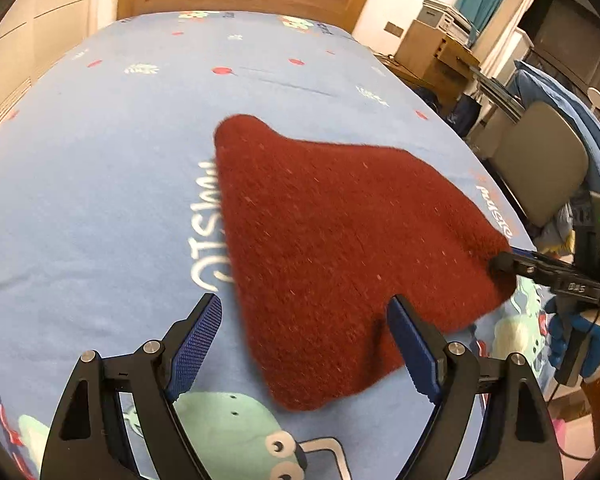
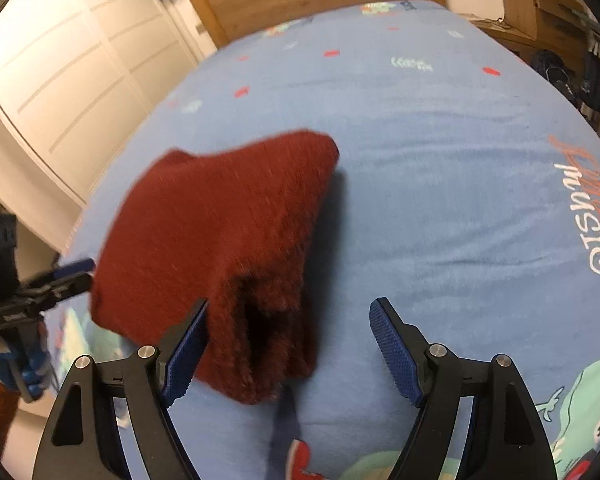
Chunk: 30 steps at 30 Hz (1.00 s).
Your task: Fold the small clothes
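Left wrist view: the left gripper [image 1: 304, 320] stands with its 2 blue-padded fingers [image 1: 198, 344] spread wide, the pads pressing on nothing; the near corner of a dark red knitted garment [image 1: 340, 240] lies between them on the blue printed bedsheet [image 1: 100, 160], closer to the right-hand finger. From this claw the garment spreads ahead and to the right, lying flat as a rough triangle. At its far right edge the right gripper [image 1: 500, 262] appears side-on, its tips at the fabric's border, carried by a hand [image 1: 576, 344] in a blue and white glove; whether those tips touch the knit cannot be told from here. Only this view shows a grey chair [image 1: 540, 168] beyond the bed's right side. Right wrist view: the right gripper [image 2: 288, 344] is likewise wide open and grips nothing. The garment [image 2: 212, 232] lies ahead and to the left of this claw, its near edge beside the left-hand finger; only this view reveals a dark layered opening in that edge. The left gripper [image 2: 84, 272] shows at the garment's far left border, blurred. White panelled cupboard doors [image 2: 80, 72] stand beyond the bed.
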Motion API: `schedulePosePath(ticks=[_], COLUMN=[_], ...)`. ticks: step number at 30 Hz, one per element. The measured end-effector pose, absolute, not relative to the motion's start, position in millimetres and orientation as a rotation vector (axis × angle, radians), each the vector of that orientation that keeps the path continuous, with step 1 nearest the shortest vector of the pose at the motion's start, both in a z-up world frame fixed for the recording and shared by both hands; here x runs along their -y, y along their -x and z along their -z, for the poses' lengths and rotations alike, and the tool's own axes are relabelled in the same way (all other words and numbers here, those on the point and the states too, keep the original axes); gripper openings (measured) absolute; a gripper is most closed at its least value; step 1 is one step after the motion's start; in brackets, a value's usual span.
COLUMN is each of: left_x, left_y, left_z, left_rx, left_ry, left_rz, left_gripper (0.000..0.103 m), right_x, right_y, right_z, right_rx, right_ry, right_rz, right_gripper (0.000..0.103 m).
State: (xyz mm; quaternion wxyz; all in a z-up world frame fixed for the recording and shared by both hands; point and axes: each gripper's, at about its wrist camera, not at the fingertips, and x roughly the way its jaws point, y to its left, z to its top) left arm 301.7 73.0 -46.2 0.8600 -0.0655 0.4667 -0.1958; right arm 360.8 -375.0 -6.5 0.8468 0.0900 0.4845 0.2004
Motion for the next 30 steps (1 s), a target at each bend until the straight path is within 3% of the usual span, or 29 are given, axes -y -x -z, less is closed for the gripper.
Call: schedulePosePath(ticks=[14,18,30], left_x=[-47,-41,-41], left_y=[-311,-318,-306], left_z=[79,83,69], left_rx=[-1.040,-1.040,-1.029], left_ry=[0.147,0.110,0.079], left_rz=[0.401,0.377,0.329], left_gripper=[0.082,0.088,0.090], right_x=[388,382,368], right_y=[-366,-375,-368], right_z=[64,73,58], right_rx=[-1.126,-1.141,-1.186], right_ry=[-0.200,-0.129,-0.057], right_rz=[-0.255,-0.215,-0.108], right_gripper=[0.080,0.080,0.080])
